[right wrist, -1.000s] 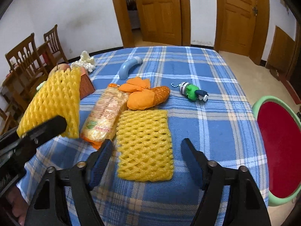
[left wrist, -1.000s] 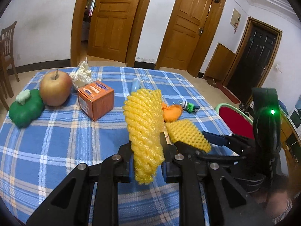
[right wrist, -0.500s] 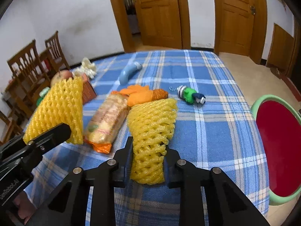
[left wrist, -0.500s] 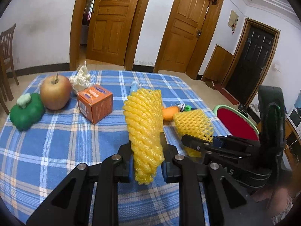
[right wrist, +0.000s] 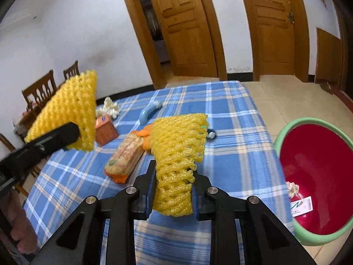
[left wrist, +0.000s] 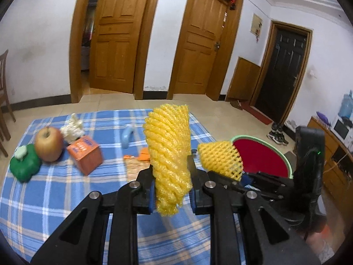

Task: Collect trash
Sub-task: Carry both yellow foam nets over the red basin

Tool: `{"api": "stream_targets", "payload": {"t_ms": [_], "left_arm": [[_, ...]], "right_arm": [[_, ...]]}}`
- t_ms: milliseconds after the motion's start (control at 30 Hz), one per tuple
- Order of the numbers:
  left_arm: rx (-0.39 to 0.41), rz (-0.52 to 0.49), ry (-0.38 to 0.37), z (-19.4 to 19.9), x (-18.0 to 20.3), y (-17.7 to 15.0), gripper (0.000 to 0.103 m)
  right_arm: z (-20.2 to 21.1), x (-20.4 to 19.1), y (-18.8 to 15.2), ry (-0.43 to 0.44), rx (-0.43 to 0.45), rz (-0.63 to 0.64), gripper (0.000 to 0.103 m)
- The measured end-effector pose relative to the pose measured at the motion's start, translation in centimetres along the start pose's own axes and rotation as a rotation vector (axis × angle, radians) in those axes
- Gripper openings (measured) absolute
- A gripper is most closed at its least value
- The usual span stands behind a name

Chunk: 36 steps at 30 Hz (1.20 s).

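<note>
My left gripper is shut on a yellow foam fruit net, held upright above the blue checked tablecloth. That net also shows at the left of the right wrist view. My right gripper is shut on a second yellow foam net, lifted off the cloth; in the left wrist view this net hangs just before the bin. The red bin with a green rim stands off the table's right side, with a crumpled scrap and a label inside.
On the cloth lie a snack packet, an orange box, an apple, a green toy, crumpled tissue, a blue curved piece and orange peel. Wooden chairs stand at the far left.
The right gripper closed on the flat net and lifted it off the cloth. Both grippers rose with their nets and swung right toward the red bin.
</note>
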<state>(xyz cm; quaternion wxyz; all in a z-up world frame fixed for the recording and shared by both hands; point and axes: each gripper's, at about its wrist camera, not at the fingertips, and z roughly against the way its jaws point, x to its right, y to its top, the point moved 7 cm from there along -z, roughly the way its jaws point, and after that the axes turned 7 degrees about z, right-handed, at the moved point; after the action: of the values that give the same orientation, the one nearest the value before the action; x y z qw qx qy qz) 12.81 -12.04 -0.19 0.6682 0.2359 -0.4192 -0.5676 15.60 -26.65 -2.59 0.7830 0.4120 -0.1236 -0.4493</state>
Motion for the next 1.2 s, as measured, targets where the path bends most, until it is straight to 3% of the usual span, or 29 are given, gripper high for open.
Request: {"api": "stream_targets", "payload": {"t_ms": [200,733,1200], "left_arm": [[0.027,-0.020,-0.055,-2.1,3.7,-0.4,0.022],[-0.013,-0.133,-0.105,-6.4,11.5,-1.3,0.022],[-0.172,-0.179,-0.193,-13.0,18.6,-4.5,0.022]], "right_arm": [[1.4,2.6,0.2,0.001,0.033,-0.041,0.027],[4.9,9.4,-0.6,-0.045,0.104,-0.132,0.027],[8.1,17.6,-4.3,-0.171,0.104,-0.293,0.028]]}}
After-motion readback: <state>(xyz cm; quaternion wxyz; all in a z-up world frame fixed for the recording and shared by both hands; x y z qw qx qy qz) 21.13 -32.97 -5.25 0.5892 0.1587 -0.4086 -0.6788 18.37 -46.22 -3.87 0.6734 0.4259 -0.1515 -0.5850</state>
